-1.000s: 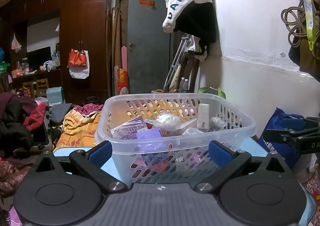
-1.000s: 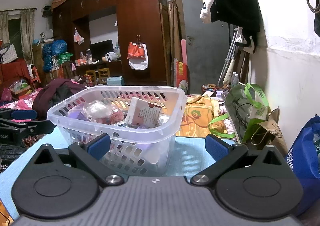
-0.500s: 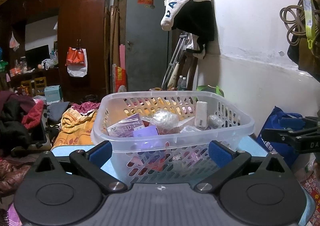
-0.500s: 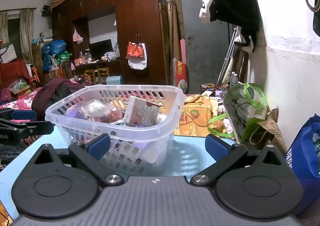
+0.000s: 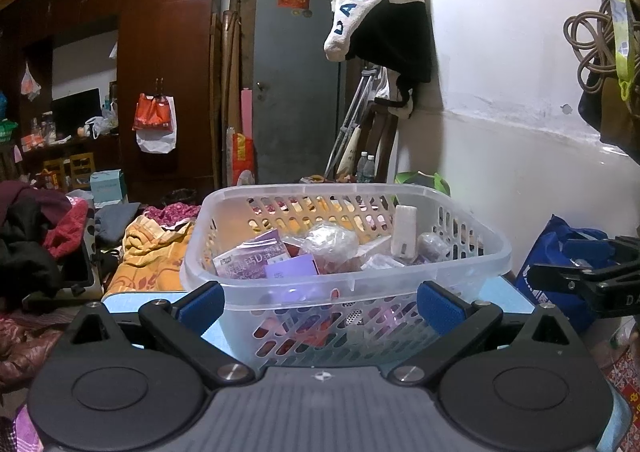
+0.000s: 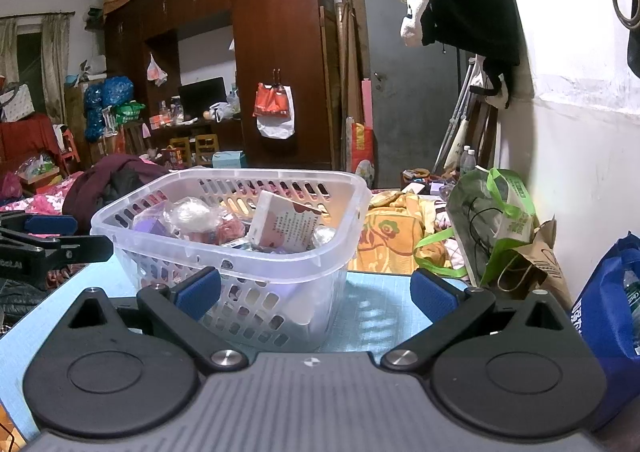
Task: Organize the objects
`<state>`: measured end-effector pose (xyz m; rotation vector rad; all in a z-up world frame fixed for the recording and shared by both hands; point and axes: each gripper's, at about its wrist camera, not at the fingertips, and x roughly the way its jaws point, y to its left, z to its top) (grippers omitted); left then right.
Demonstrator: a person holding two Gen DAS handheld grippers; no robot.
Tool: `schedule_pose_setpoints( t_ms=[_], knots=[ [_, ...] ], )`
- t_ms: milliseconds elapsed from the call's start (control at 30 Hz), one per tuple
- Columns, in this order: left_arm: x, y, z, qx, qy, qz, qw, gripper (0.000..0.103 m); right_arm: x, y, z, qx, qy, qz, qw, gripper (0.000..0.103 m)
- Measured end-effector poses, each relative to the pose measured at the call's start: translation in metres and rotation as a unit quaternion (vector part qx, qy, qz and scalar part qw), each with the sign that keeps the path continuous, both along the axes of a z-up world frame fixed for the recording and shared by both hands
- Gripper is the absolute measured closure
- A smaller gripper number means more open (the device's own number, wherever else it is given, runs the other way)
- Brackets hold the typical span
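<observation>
Left wrist view showed the left gripper [image 5: 319, 302] wide open before the basket [image 5: 348, 276] (full of packets), holding nothing; the right gripper [image 6: 316, 294] was open too, empty

You saw a clear slotted basket [image 5: 348, 276], light blue bench [image 6: 372, 312], purple packet [image 5: 252, 258], blue-padded black tongs [image 5: 320, 302]
</observation>
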<state>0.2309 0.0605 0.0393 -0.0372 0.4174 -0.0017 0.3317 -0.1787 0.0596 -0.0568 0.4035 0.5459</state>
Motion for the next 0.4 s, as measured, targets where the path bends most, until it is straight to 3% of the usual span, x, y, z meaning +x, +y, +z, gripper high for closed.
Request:
schedule_pose_setpoints(
  t_ms=[400],
  knots=[
    [0.0076, -0.0043, 0.007, 0.0, -0.014, 0.008, 0.9999, 0.0, -0.001, -0.0026, 0.0054, 0.0, -0.006, -0.002, 1.0, 0.0]
  ],
)
